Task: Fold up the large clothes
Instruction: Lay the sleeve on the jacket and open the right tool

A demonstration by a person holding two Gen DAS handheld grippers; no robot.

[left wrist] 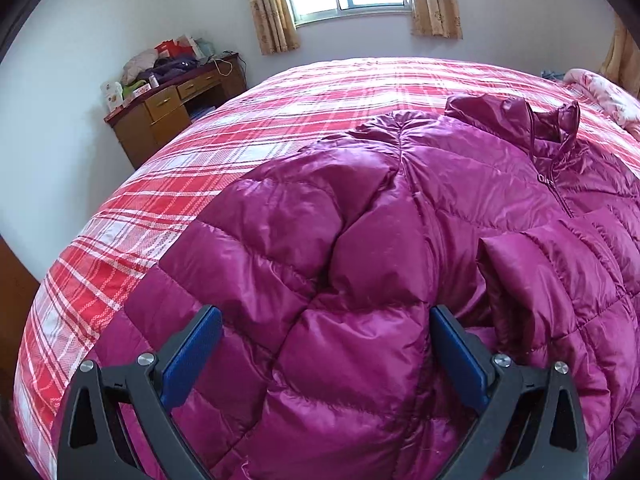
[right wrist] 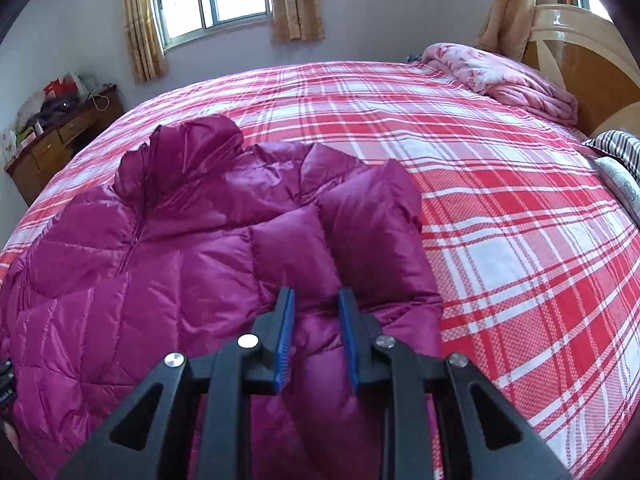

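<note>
The left gripper [left wrist: 326, 312] stands spread wide over a shiny magenta quilted down jacket [left wrist: 360, 240]. The right gripper [right wrist: 316, 294], jaws narrow, pinches a jacket fold. The jacket lies on the red-and-white plaid bedspread [right wrist: 500, 200], collar towards the far edge.

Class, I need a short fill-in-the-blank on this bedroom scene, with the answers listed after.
1. The jacket lies on a bed with a red and white ____ cover.
2. The jacket's colour is ____.
3. The left gripper has its fingers spread ____.
4. The desk stands below the ____.

Answers: plaid; magenta; wide; window
</note>
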